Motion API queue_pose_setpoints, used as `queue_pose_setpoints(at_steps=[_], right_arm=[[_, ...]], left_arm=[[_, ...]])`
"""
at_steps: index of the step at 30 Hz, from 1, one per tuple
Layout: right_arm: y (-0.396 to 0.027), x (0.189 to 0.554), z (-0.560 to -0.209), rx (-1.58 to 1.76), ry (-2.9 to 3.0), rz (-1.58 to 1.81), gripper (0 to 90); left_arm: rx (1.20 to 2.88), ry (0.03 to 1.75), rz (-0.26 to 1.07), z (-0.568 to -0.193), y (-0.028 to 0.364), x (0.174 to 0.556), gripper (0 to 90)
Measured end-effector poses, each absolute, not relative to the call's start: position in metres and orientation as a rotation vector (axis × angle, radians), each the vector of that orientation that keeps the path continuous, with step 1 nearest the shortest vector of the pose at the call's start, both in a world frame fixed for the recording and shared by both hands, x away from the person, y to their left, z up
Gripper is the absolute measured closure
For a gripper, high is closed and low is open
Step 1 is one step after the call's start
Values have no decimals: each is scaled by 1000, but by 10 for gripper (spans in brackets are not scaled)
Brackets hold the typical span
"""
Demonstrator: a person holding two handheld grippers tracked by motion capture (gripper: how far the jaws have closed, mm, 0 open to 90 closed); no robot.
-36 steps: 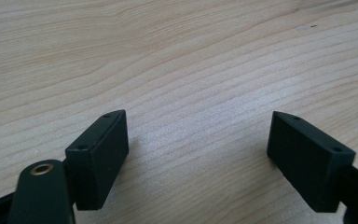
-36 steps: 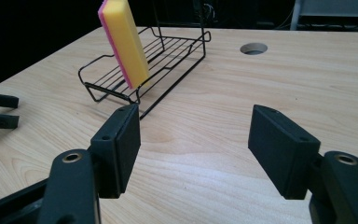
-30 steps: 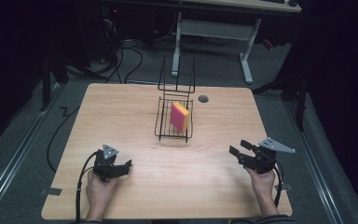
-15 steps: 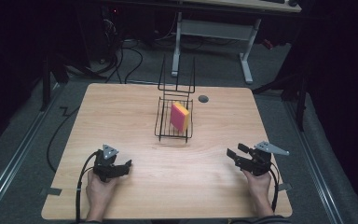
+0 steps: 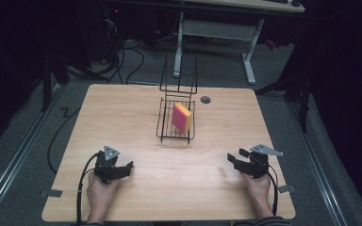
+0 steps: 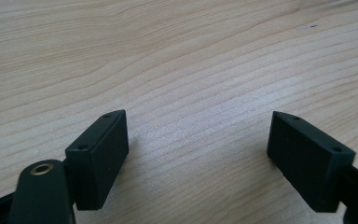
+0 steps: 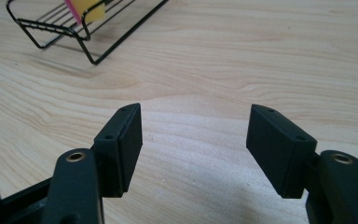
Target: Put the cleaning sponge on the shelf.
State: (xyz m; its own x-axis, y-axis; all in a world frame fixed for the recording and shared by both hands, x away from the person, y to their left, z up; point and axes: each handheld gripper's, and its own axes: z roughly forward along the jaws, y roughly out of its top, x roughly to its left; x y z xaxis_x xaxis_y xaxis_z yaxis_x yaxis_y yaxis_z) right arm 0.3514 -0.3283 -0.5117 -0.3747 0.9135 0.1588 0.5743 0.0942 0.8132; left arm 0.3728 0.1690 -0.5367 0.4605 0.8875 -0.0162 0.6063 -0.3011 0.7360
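Note:
A black wire rack (image 5: 162,123) stands at the middle of the wooden table (image 5: 122,113), with a pink and yellow sponge (image 5: 182,117) upright on edge inside it. My left gripper (image 5: 128,167) rests low near the front left, open, with bare wood between its jaws (image 6: 198,140). My right gripper (image 5: 232,160) sits low near the front right, open and holding nothing (image 7: 196,135). In the right gripper view the rack (image 7: 51,25) and a corner of the sponge (image 7: 86,7) lie ahead at the upper left, well apart from the jaws.
A round cable hole (image 5: 205,100) is in the tabletop behind the rack. Beyond the far edge stands a desk frame (image 5: 217,33) with cables (image 5: 127,61) on the floor. Bare wood stretches between the two grippers.
My right gripper has sunk toward the tabletop and come slightly nearer the front edge. The left gripper, rack and sponge have stayed put.

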Motion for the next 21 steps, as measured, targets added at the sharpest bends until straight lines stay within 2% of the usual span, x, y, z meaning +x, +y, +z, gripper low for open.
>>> queue_pose_setpoints(at_steps=[21], right_arm=[[-310, 359, -530, 1434, 2084, 888, 361]], left_arm=[[2026, 1240, 523, -537, 169, 373, 211]])
